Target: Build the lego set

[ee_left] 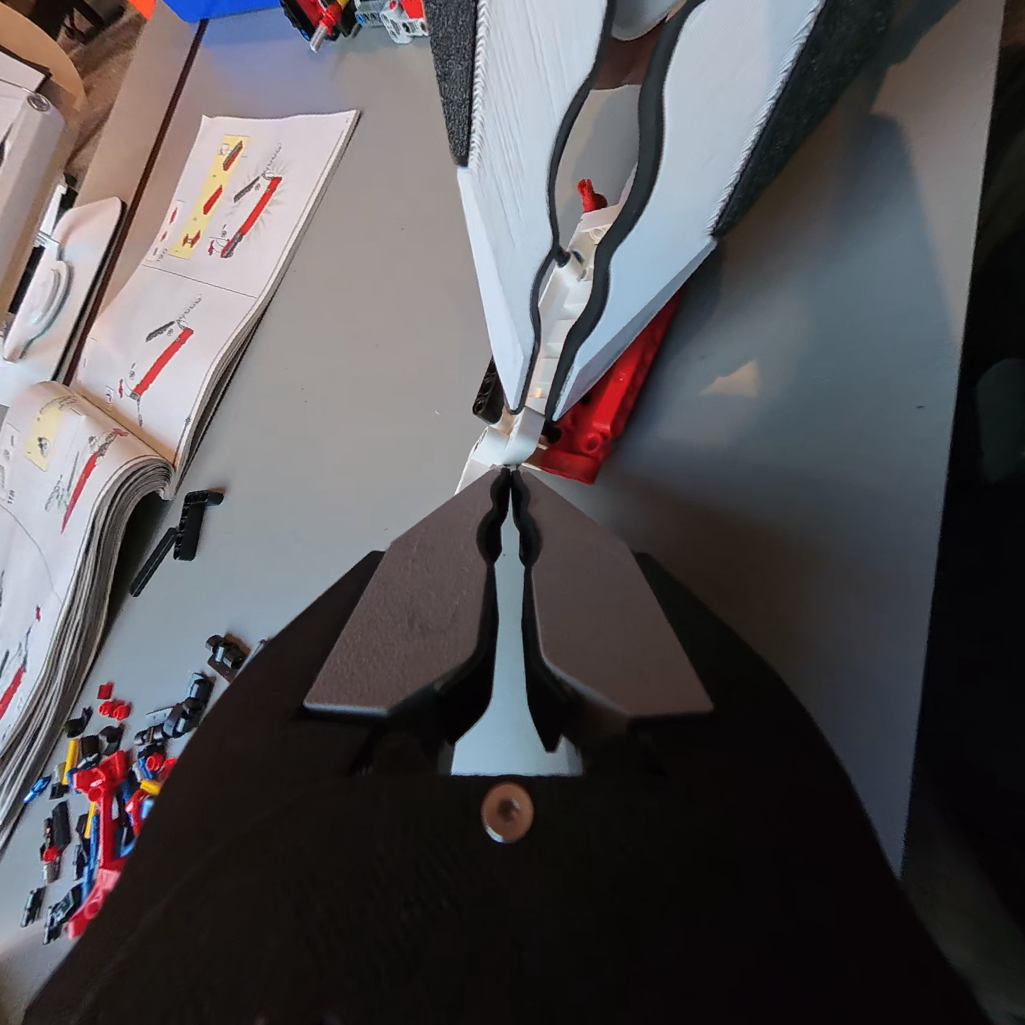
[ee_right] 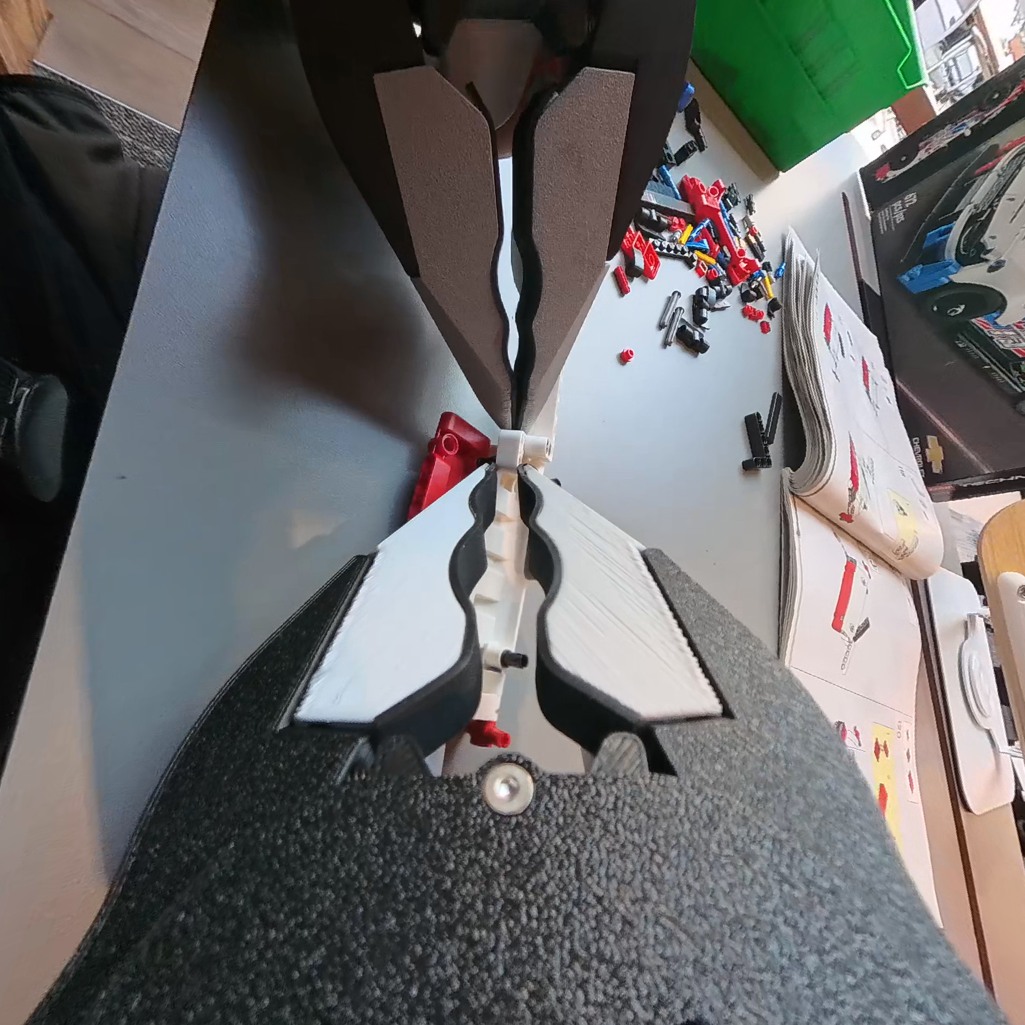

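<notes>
The white Lego assembly sits above the grey tabletop, pinched lengthwise in my right fingers; my left fingers, pressed together, meet its end connector, mostly hiding the red panel beneath.

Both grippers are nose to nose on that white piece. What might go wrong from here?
1. The left gripper pinches only the tip of the white lego assembly; it may slip off.
2. The right gripper hides most of the assembly, so misalignment could go unseen.
3. The red panel lies right alongside and could get knocked.
</notes>
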Demonstrator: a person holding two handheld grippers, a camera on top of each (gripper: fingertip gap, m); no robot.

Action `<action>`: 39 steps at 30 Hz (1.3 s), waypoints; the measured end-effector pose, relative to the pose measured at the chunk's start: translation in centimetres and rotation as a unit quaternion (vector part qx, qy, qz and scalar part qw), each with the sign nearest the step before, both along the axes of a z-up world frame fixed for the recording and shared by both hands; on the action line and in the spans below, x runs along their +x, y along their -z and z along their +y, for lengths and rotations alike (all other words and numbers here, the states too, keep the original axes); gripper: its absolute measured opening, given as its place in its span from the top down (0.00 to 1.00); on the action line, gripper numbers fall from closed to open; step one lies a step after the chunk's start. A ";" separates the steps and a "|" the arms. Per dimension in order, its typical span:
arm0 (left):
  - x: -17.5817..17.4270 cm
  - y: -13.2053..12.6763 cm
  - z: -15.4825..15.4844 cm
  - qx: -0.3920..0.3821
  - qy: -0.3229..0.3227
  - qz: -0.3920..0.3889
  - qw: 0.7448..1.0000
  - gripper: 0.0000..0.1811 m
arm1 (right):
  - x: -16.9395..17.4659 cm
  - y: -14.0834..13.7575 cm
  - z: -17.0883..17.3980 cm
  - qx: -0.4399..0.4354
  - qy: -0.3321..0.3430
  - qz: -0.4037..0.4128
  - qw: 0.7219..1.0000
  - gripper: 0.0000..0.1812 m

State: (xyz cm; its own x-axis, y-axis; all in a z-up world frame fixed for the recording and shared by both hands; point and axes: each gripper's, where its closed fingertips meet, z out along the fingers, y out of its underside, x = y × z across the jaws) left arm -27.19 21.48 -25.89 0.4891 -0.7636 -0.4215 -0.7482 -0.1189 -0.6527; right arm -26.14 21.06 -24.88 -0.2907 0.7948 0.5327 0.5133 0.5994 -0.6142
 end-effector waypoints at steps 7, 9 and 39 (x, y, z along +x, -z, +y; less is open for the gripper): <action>0.4 0.6 -0.5 -0.019 0.003 -0.009 1.000 1.00 | -0.1 0.0 -0.3 -0.005 0.000 0.004 1.000 0.96; 0.2 0.9 -0.6 -0.026 0.001 -0.009 1.000 1.00 | -0.1 0.1 -0.2 -0.003 0.002 0.003 1.000 0.96; 0.4 0.4 -1.8 -0.339 -0.039 -0.160 0.926 0.80 | 1.5 -0.1 0.1 -0.062 0.029 0.018 0.997 0.95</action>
State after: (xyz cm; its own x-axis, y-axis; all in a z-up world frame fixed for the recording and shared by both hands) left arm -26.82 19.71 -26.28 0.5705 -0.7575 0.3175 -0.5016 -0.6274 -0.5955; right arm -24.66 21.21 -24.76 -0.2248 0.8702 0.4383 0.5211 0.4875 -0.7006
